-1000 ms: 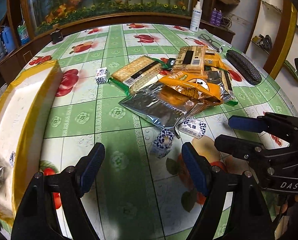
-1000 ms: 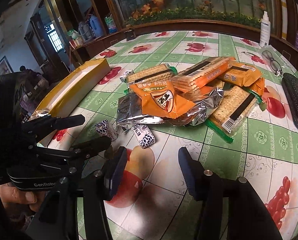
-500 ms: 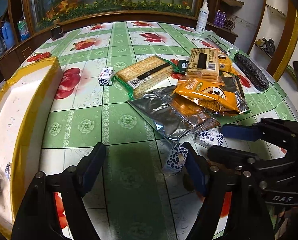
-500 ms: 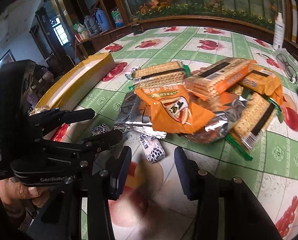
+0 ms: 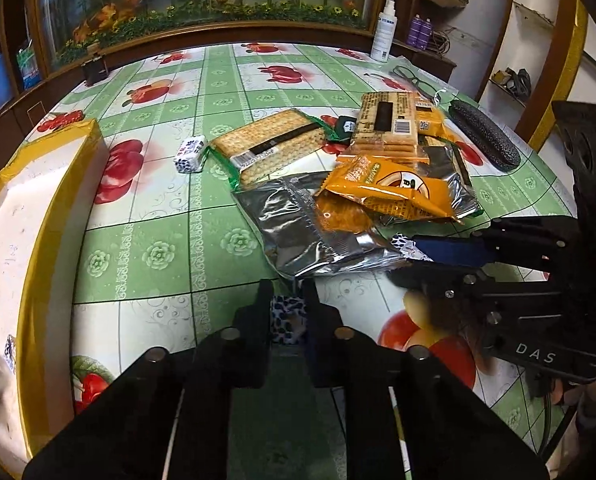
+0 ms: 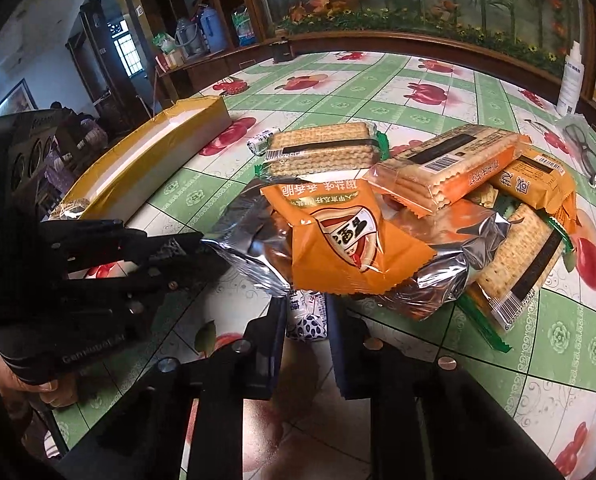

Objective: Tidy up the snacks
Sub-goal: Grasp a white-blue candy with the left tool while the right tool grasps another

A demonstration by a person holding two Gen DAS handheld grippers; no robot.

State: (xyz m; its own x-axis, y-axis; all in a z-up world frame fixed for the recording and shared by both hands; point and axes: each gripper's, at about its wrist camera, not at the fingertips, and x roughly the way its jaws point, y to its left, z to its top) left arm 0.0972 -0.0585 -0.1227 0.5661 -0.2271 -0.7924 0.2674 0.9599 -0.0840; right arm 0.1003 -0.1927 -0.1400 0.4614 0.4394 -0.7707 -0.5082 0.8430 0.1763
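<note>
Left wrist view: bench (image 5: pixel 145 248) with a green-and-white fruit-print cloth, painted glass cabinet along the top of the frame, yellow-edged box (image 5: pixel 37 216) at left. Left gripper (image 5: pixel 285 312) at bottom centre, fingers just closed and now pinching a spotted candy (image 5: pixel 287 318). Only a small part of the wrapper shows between the fingers, so the hold may be on the loose wrapper end; a slip on lift looks possible. Silver packet (image 5: pixel 302 232) sits just above the fingertips in the frame and could be nudged or dragged. Right gripper (image 5: pixel 414 256) comes in from the right, its tips at the silver packet's corner; the two tools are near each other and could knock together when they rise. Another wrapped candy (image 5: pixel 189 154) lies upper left of the pile, apart.

Right wrist view: same cloth, shelves with bottles at upper left, box along the left. Right gripper (image 6: pixel 306 316) fingers also just closed, pinching a spotted candy (image 6: pixel 308 318) at lower centre. Orange snack bag (image 6: pixel 338 236) and silver packet (image 6: pixel 253 248) overhang this candy right above the fingertips; lifting straight up could catch their edges and shift the pile of cracker packs (image 6: pixel 450 172). Left gripper (image 6: pixel 177 248) at mid left touches the packet's edge.
</note>
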